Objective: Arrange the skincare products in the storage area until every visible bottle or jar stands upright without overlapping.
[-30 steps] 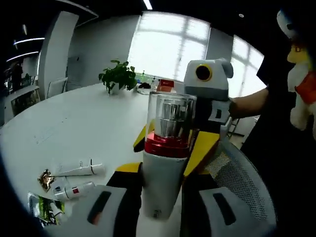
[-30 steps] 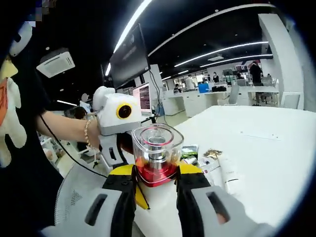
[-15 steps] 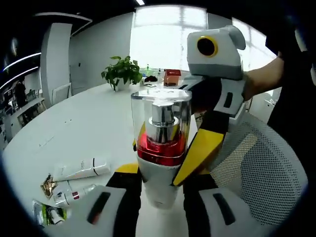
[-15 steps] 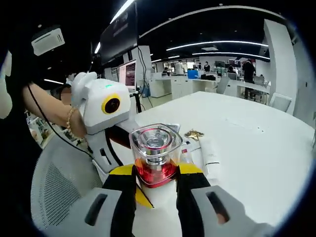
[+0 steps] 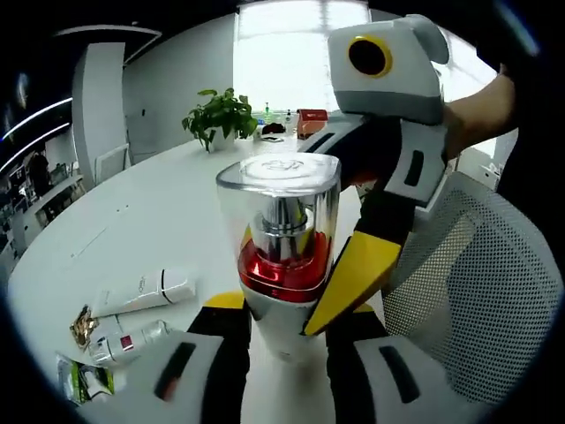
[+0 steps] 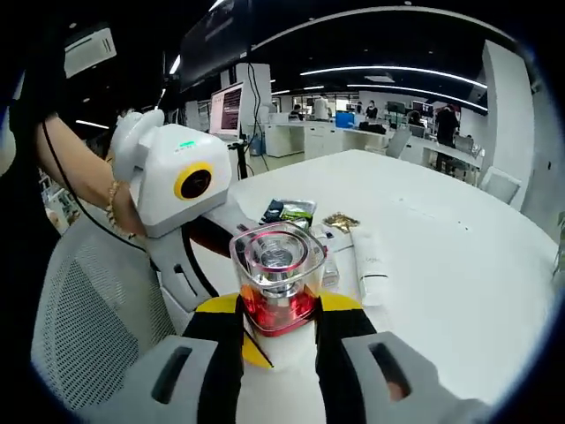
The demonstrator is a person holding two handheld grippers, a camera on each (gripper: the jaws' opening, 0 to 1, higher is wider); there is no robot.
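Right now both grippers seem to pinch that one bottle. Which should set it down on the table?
Probably left. The left gripper holds the pump bottle low on its white body, while the right gripper clamps just under the red collar. A low grip likely steadies it better.

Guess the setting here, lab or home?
Likely an open-plan office: a big white table, rows of desks with monitors under strip lights, a mesh office chair, and a potted plant.

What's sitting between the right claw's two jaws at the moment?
In the right gripper view, the right claw is shut on the pump bottle, a white body with a red collar under a clear cap.
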